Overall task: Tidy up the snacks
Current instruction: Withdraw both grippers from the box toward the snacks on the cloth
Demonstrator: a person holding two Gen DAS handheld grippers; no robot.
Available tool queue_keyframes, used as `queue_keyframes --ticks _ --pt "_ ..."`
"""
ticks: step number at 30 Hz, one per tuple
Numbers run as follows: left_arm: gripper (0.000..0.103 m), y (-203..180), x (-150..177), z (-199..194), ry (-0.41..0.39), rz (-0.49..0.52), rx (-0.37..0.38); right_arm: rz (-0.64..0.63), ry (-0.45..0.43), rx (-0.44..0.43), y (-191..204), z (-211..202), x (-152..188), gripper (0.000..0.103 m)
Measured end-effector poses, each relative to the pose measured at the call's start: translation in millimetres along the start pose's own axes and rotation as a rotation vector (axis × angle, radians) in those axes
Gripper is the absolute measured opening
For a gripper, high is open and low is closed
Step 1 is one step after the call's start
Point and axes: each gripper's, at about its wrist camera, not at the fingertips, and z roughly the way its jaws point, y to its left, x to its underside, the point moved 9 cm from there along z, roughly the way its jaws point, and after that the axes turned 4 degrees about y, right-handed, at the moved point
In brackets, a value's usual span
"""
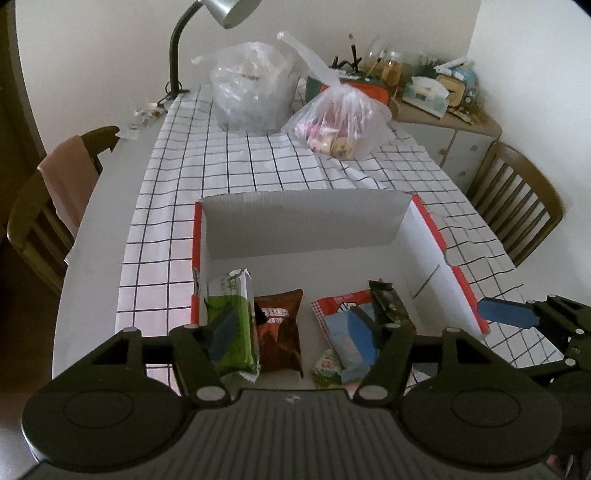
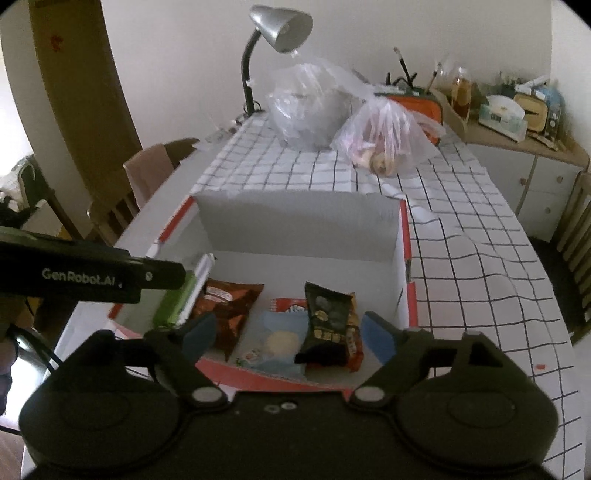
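One box [image 1: 306, 225] is sitting on the checked cloth [image 1: 258, 162], and six snack packs are lying in it: one green [image 1: 232, 321], one brown [image 1: 279, 332], one red [image 1: 338, 301], one pale blue [image 1: 345, 343], one black [image 1: 389, 304] and one small round one [image 1: 327, 367]. Two plastic bags [image 1: 251, 92] [image 1: 340, 122] are standing beyond it. One lamp [image 1: 225, 14] is leaning over the table. Two chairs [image 1: 44, 210] [image 1: 517, 199] are flanking it.

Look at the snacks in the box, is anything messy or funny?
A bit. The dark packet lies crooked on top of the pale blue packet, while the green packet and brown packet lie neatly side by side. Nothing looks spilled or torn.
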Motion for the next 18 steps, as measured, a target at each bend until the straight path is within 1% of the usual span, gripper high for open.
queue_keyframes --ticks 8,11,18 --pt "0.075 1.7 17.4 -30.5 -0.044 -0.007 0.030 -0.008 -0.060 -0.018 12.9 -31.7 9.7 0.101" --pt "0.076 3.5 25.9 -38.4 -0.053 -0.013 0.040 -0.011 -0.071 -0.020 16.3 -40.3 17.5 0.102" --pt "0.077 8.9 54.4 -46.1 -0.036 -0.035 0.045 -0.010 -0.065 -0.012 14.8 -50.5 45.3 0.102"
